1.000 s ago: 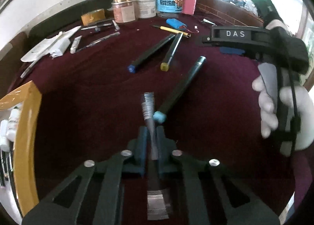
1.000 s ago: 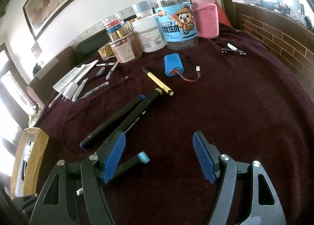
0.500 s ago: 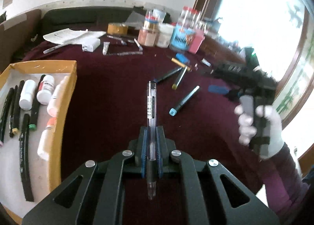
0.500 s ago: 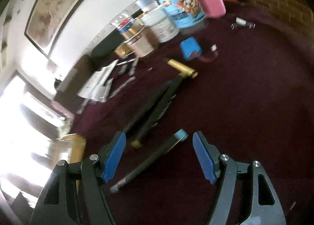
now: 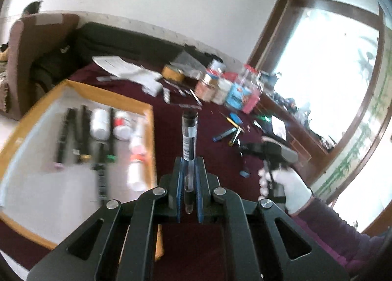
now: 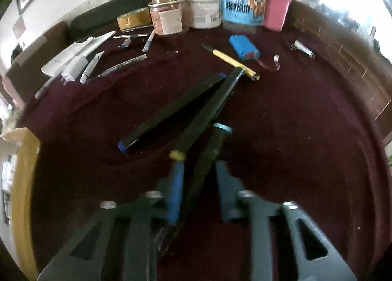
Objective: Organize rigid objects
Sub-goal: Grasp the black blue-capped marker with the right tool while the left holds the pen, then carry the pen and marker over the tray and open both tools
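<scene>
Left wrist view: the left hand-held gripper (image 5: pixel 188 183), clenched on a clear pen (image 5: pixel 189 143) whose long axis runs up-frame, has the tray (image 5: pixel 147 109) at centre left. Right wrist view: the right hand-held gripper (image 6: pixel 198 190), jaws just closing, grasps the light-blue-capped marker (image 6: pixel 210 156) slanting toward upper right on the bench (image 6: pixel 294 134).

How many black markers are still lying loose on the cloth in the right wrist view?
2: the blue-capped marker left, the yellow-capped marker crossing beside it. A third, the light-blue-capped marker, sits between the right gripper's fingers. Others may be hidden.
</scene>
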The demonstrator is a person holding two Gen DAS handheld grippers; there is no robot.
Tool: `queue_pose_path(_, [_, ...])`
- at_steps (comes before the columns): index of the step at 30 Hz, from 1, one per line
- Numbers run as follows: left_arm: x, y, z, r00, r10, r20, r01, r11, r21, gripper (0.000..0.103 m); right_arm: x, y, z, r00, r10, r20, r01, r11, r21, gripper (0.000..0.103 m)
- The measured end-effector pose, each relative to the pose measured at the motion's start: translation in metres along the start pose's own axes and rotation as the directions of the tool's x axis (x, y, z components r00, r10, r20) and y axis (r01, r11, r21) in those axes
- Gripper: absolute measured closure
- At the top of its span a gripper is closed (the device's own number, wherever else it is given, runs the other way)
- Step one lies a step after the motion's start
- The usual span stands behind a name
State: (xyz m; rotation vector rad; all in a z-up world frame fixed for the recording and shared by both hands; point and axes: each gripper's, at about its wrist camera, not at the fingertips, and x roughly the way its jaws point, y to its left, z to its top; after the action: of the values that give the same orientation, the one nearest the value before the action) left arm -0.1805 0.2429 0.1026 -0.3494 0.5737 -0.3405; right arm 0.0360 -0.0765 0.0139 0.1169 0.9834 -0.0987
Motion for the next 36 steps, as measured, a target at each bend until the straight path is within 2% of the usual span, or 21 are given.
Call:
queue_pose_path(5, [-0.039,0.038,0.007,0.999,0.041,0.033,-0.040,0.999,-0.027,0.097,-0.016,-0.016,-0.012,0.987,0.161,-0.007,-0.160,0.984,0.075,0.091])
queue_pose_path(10, [-0.070,0.070,0.011,0.989,0.141,0.050,-0.140,0.990,-0.017,0.097,-0.048,-0.011,-0.030,0.949,0.314,-0.005,-0.313,0.947,0.069,0.090])
queue_pose_path(13, [-0.075,0.090,0.013,0.982,0.189,0.019,-0.189,0.982,-0.023,0.097,-0.064,0.004,-0.036,0.910,0.415,-0.012,-0.414,0.909,0.055,0.090])
queue_pose_path(16, [-0.066,0.108,0.014,0.976,0.216,-0.036,-0.217,0.976,-0.030,0.097,-0.075,0.032,-0.038,0.860,0.509,-0.041,-0.508,0.861,0.034,0.090])
queue_pose_path(19, [-0.053,0.119,0.015,0.969,0.234,-0.085,-0.237,0.971,-0.023,0.097,-0.085,0.067,-0.041,0.799,0.594,-0.087,-0.596,0.803,0.011,0.090])
queue_pose_path(21, [-0.041,0.122,0.017,0.964,0.240,-0.113,-0.243,0.970,-0.012,0.097,-0.092,0.094,-0.044,0.746,0.654,-0.130,-0.659,0.752,0.000,0.090])
queue_pose_path(24, [-0.025,0.127,0.025,0.960,0.246,-0.136,-0.249,0.969,-0.001,0.096,-0.098,0.136,-0.049,0.682,0.706,-0.192,-0.722,0.692,-0.022,0.090])
queue_pose_path(26, [-0.014,0.131,0.031,0.957,0.247,-0.152,-0.251,0.968,-0.007,0.096,-0.099,0.166,-0.055,0.650,0.722,-0.237,-0.748,0.662,-0.034,0.090])
queue_pose_path(29, [0.001,0.138,0.039,0.951,0.253,-0.176,-0.257,0.966,-0.003,0.097,-0.097,0.198,-0.062,0.621,0.733,-0.277,-0.771,0.635,-0.047,0.090])
queue_pose_path(33, [0.018,0.148,0.047,0.941,0.269,-0.204,-0.274,0.962,0.003,0.096,-0.085,0.245,-0.060,0.601,0.732,-0.320,-0.783,0.620,-0.050,0.090])
queue_pose_path(36, [0.027,0.156,0.052,0.932,0.289,-0.219,-0.296,0.955,0.002,0.096,-0.069,0.277,-0.055,0.594,0.726,-0.348,-0.780,0.624,-0.029,0.090])
